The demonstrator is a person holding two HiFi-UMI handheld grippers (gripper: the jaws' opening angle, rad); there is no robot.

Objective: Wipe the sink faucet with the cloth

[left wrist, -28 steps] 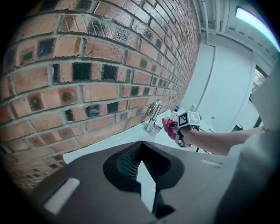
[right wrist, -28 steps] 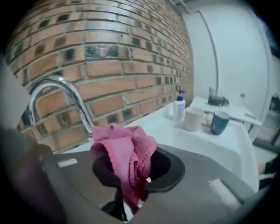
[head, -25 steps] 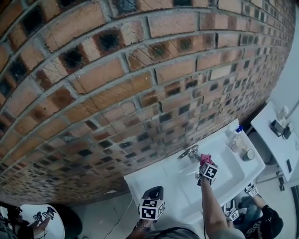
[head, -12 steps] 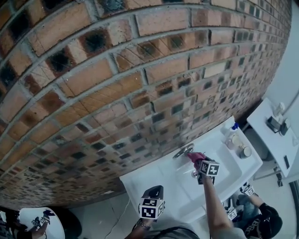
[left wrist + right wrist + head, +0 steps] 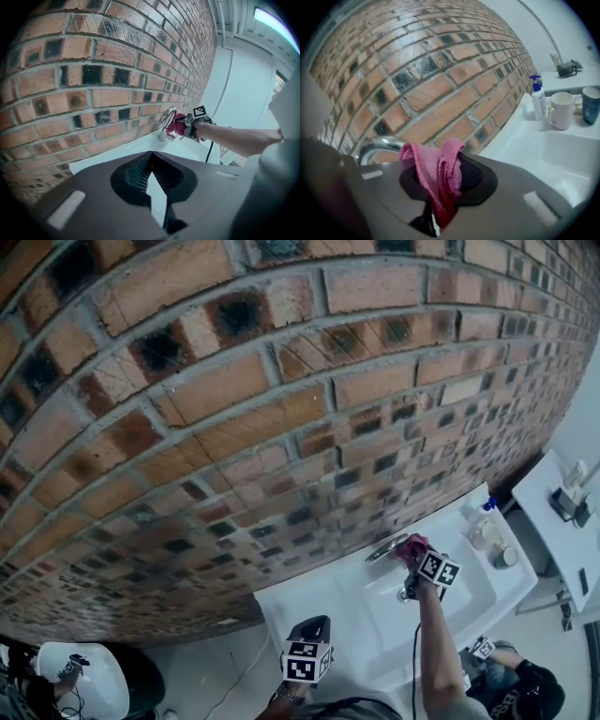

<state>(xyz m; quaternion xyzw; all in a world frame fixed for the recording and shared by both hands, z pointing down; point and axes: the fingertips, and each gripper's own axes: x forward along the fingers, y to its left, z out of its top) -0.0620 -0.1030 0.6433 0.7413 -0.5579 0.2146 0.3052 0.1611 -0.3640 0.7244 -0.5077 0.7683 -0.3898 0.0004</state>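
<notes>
wall: brick wall (image 5: 281, 427) behind white sink (image 5: 473, 607)
right gripper (image 5: 439, 165): pinching pink cloth (image 5: 425, 161) at faucet (image 5: 166, 123)
left gripper (image 5: 150, 157): pressed together, empty
sink rim: pump bottle (image 5: 538, 99), two mugs (image 5: 561, 110)

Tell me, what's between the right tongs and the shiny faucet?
The pink cloth. In the left gripper view it sits bunched between the faucet and the right tongs, which are clamped on it.

Brick wall (image 5: 234, 409); soap bottle (image 5: 538, 101), white mug (image 5: 560, 110) beside.

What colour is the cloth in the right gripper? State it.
Pink cloth, shown best in the right gripper view.
</notes>
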